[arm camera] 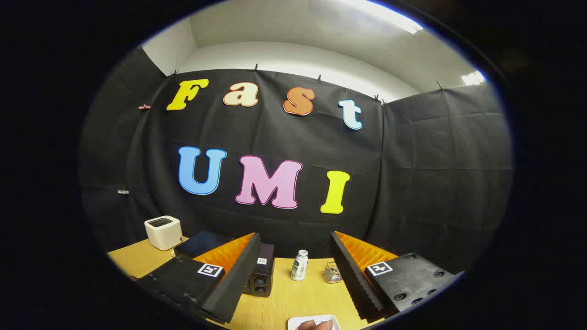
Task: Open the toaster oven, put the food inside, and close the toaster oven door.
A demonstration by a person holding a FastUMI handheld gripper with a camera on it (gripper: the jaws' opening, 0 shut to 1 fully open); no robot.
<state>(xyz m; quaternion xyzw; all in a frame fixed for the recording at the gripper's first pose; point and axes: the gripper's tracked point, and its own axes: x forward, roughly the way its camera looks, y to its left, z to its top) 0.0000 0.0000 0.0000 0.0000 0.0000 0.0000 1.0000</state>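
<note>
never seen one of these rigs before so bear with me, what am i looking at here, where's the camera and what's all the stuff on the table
This is no robot arm. A person carries a handheld gripper with two fingers, and a fisheye camera rides on it, looking forward along them. The two ridged wedges at the bottom are those fingers, spread apart with nothing between them.

They hover above a wooden table. Beyond the fingers stand a small white bottle and a little clear container. By the left finger sits a dark box-like device, hard to identify. Further back on the left is a white toaster-like appliance. Just below the fingers is a white plate with some food on it.
</note>
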